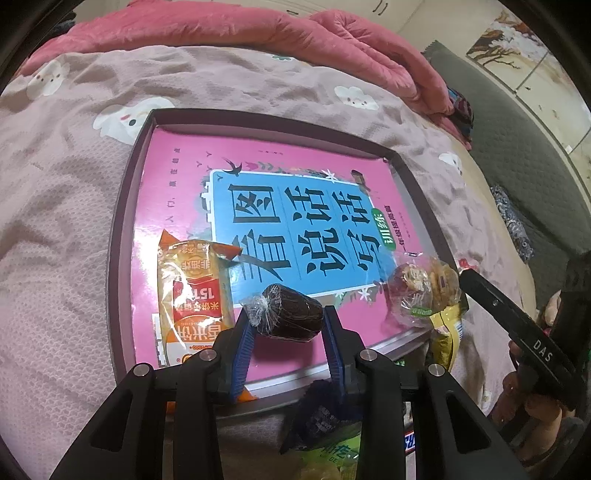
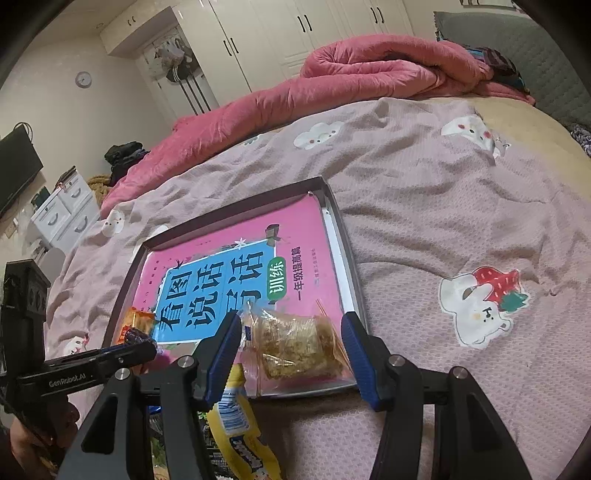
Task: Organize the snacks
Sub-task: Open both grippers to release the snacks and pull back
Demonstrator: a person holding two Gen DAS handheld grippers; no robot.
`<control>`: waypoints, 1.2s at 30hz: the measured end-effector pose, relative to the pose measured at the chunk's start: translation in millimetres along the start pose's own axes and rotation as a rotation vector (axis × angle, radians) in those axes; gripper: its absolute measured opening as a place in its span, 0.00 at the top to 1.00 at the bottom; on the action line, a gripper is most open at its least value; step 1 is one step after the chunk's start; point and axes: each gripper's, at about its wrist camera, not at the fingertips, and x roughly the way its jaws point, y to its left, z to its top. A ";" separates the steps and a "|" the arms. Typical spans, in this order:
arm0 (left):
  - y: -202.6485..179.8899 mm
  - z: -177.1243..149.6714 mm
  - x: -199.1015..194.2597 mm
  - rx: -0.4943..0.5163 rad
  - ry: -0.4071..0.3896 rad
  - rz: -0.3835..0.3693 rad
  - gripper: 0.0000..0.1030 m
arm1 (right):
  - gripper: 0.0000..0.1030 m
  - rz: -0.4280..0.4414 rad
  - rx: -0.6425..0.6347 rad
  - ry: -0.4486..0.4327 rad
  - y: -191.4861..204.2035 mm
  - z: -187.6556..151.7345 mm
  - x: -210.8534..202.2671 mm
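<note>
A shallow dark tray (image 1: 122, 206) lies on the bed with a pink book (image 1: 177, 177) inside. My left gripper (image 1: 288, 317) is shut on a dark brown wrapped roll snack (image 1: 291, 314), held just above the tray's near part. An orange rice-cracker packet (image 1: 195, 291) lies in the tray to its left. My right gripper (image 2: 291, 343) is open, its jaws on either side of a clear-wrapped crispy snack (image 2: 295, 343) that rests on the book (image 2: 310, 236) at the tray's (image 2: 354, 288) near right corner. That snack also shows in the left wrist view (image 1: 424, 288).
More packets lie on the bed in front of the tray: a yellow one (image 2: 240, 432), a green one (image 1: 332, 458) and a dark blue one (image 1: 325, 410). A pink quilt (image 2: 332, 77) is bunched along the far side. White wardrobes (image 2: 295, 33) stand behind.
</note>
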 end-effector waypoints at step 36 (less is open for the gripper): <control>4.7 -8.5 -38.0 -0.007 -0.064 0.003 0.34 | 0.37 0.013 -0.045 -0.061 7.4 -5.1 -30.8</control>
